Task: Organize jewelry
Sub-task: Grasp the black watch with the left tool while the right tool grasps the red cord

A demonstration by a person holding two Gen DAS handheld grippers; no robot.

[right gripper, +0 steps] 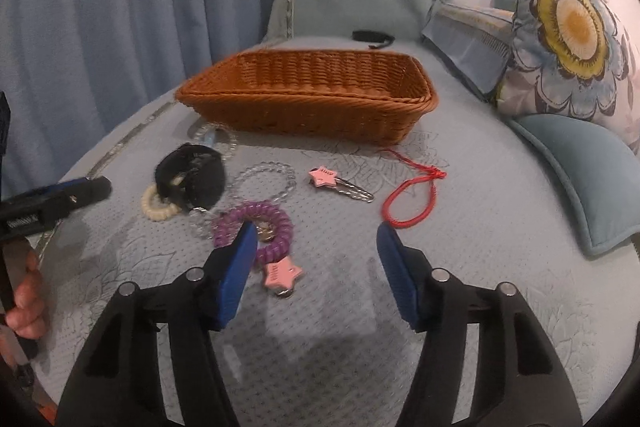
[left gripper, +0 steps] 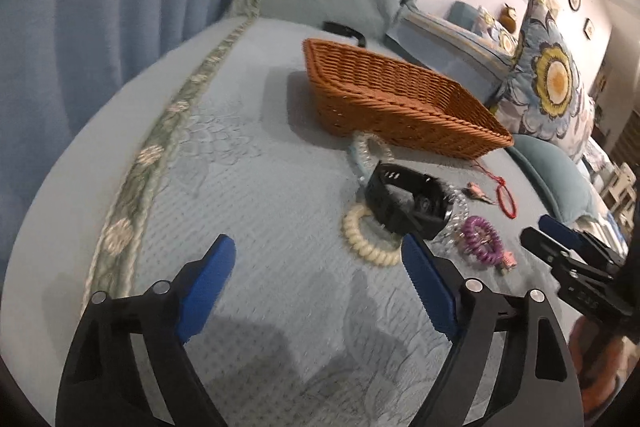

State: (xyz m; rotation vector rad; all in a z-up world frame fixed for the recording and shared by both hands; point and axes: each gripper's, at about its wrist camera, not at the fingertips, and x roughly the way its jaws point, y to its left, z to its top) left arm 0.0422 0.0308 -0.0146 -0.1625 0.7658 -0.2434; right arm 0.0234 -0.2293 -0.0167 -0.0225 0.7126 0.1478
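A: On the bed, just in front of the basket's (right gripper: pixel 308 99) near wall, the jewelry lies in a loose heap — a purple coil band (right gripper: pixel 256 227) nearest, with a pink star clip (right gripper: pixel 282 275) touching its near side. Which would you take first?

B: The purple coil. The right gripper (right gripper: pixel 316 259) hovers just above it, fingers apart with nothing between them; the left finger's tip already overlaps the coil's near rim in the right wrist view.

A: And the left gripper (left gripper: pixel 320 259)?

B: Fingers wide apart, empty, aimed at the cream coil band (left gripper: pixel 370 239), which is tucked under the black watch strap (left gripper: pixel 408 199). I'd judge that a poor first grab — pulling the cream band would likely drag the strap along.

A: So how to do it cleanly?

B: Shift the right fingers so one goes inside the purple ring and one outside, pinching a single side of it. Stay off the star clip and the clear bead bracelet (right gripper: pixel 266 179) lying behind the coil. Lift straight up before crossing to the basket, which looks empty as far as its inside shows.

A: The red cord (right gripper: pixel 408 199) and second star clip (right gripper: pixel 340 183)?

B: Apart from the heap, towards the bed's cushion side — easy to take later.
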